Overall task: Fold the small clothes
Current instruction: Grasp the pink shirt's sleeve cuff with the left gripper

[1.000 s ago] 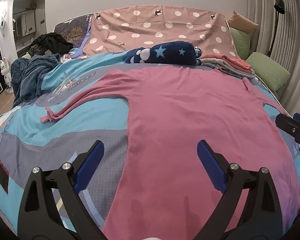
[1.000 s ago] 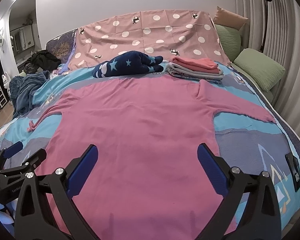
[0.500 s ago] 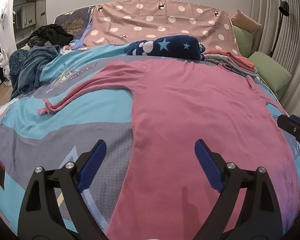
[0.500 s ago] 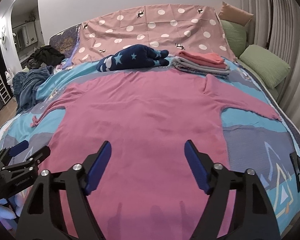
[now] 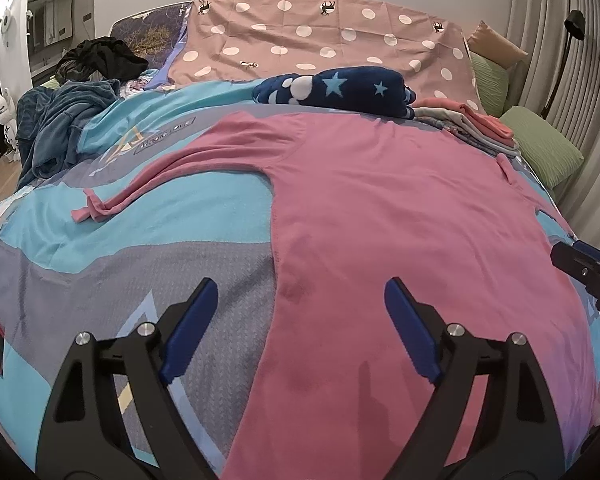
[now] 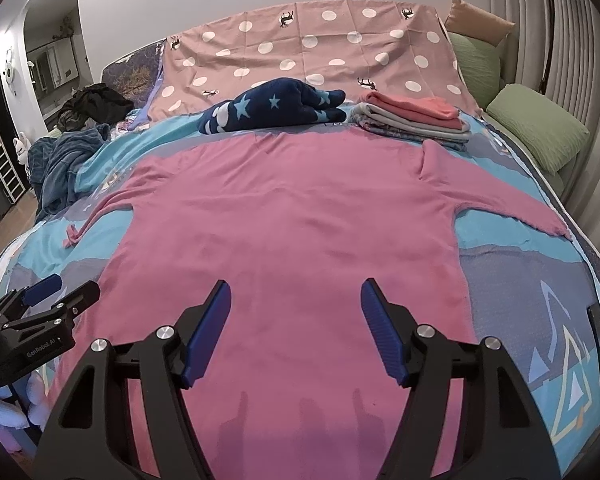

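Note:
A pink long-sleeved shirt (image 5: 380, 200) (image 6: 292, 208) lies spread flat on the bed, sleeves out to both sides. My left gripper (image 5: 299, 284) hovers over the shirt's left side edge near the hem, jaws wide apart, one finger over the bedspread and one over the cloth. Over the middle of the lower shirt my right gripper (image 6: 295, 282) hangs, its jaws closing, with only flat cloth under them and nothing pinched. Each gripper shows at the edge of the other's view: the right gripper (image 5: 588, 268) and the left gripper (image 6: 48, 300).
At the far end lie a navy star blanket (image 6: 276, 108) and a stack of folded clothes (image 6: 412, 120) before a dotted pink cloth (image 6: 308, 52). Green pillows (image 6: 536, 128) line the right side. A dark blue blanket heap (image 5: 60, 120) sits at the left edge.
Both pairs of jaws have narrowed, the right pair far more than the left. Both grippers have stayed over the shirt's lower part.

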The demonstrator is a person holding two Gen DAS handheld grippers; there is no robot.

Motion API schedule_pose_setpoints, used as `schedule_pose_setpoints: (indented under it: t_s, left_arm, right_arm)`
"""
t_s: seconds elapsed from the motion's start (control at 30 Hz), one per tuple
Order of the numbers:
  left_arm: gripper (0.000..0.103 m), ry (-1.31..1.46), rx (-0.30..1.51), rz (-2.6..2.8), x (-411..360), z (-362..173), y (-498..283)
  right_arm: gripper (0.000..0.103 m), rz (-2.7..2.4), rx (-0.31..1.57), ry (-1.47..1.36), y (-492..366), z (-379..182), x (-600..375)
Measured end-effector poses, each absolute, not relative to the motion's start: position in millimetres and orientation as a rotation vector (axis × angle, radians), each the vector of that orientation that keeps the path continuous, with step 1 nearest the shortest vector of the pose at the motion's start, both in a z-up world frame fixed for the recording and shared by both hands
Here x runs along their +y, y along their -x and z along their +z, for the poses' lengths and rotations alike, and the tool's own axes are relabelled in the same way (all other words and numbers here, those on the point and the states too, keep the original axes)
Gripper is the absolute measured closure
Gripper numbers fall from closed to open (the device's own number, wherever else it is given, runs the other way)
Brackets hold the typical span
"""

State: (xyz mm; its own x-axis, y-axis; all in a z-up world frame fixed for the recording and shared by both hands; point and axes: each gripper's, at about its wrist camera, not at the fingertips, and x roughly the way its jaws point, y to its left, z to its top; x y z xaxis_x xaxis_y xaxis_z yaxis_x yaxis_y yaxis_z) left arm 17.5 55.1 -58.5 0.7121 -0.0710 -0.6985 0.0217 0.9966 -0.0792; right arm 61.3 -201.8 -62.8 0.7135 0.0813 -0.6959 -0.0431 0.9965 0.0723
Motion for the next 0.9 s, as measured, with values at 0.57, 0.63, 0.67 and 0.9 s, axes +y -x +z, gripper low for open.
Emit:
schedule_pose_setpoints:
  t_s: [0.57,0.63,0.67,0.9]
  left_arm:
    - [0.017,0.248,0.801,0.215,181.2,-68.6,-80.5]
    - [0.019,0.285,0.814,0.296,216.7,-74.5,-96.1]
    - [0.022,0.323,0.827,0.343,242.2,-79.7,-108.9]
    - [0.045,0.589,0.953,0.46,357.7,-121.3,-189.3]
  right_arm:
    - [0.033,0.036,0.86,-0.087,-90.4,-80.9,-217.9]
    - [0.033,0.024,0.866,-0.089,-94.6,-83.4,-221.4]
    - [0.033,0.016,0.868,-0.091,-97.6,-84.9,-223.8]
    - [0.032,-0.013,0.893,-0.099,-117.0,-94.2,-226.1]
